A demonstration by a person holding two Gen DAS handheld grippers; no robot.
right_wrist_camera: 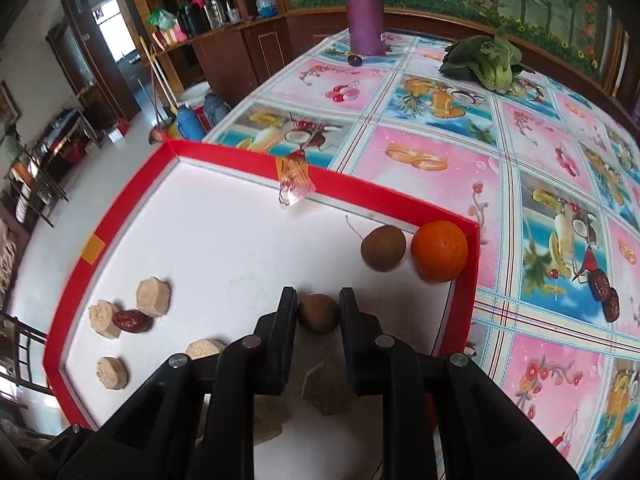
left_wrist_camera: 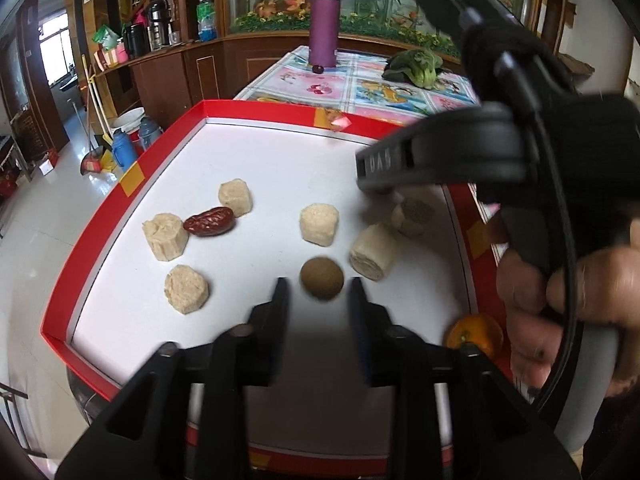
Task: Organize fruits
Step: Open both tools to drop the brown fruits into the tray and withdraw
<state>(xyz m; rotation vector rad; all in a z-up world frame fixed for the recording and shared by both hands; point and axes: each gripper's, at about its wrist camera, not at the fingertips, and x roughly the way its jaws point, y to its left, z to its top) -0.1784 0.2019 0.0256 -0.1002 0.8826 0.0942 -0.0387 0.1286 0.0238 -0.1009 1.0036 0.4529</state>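
Note:
A white tray with a red rim [left_wrist_camera: 105, 216] [right_wrist_camera: 120, 208] holds several beige chunks [left_wrist_camera: 320, 225] [right_wrist_camera: 154, 296], a red date [left_wrist_camera: 210, 222] [right_wrist_camera: 132, 321] and fruit. My left gripper [left_wrist_camera: 320, 286] is open, and a brown kiwi [left_wrist_camera: 322, 278] lies on the tray just past its fingertips, touching neither finger. My right gripper [right_wrist_camera: 318, 300] is shut on another brown kiwi [right_wrist_camera: 318, 314], above two beige chunks. In the left wrist view the right gripper [left_wrist_camera: 366, 176] is blurred and hides its fruit. A third kiwi [right_wrist_camera: 382, 248] and an orange [right_wrist_camera: 440, 250] sit in the tray's far right corner.
A second orange [left_wrist_camera: 474, 336] sits at the tray's near right edge, beside the hand [left_wrist_camera: 560, 300] that holds the right gripper. On the patterned tablecloth stand a purple flask [right_wrist_camera: 364, 12] and a leafy green vegetable [right_wrist_camera: 488, 60]. Two dates [right_wrist_camera: 606, 294] lie to the tray's right.

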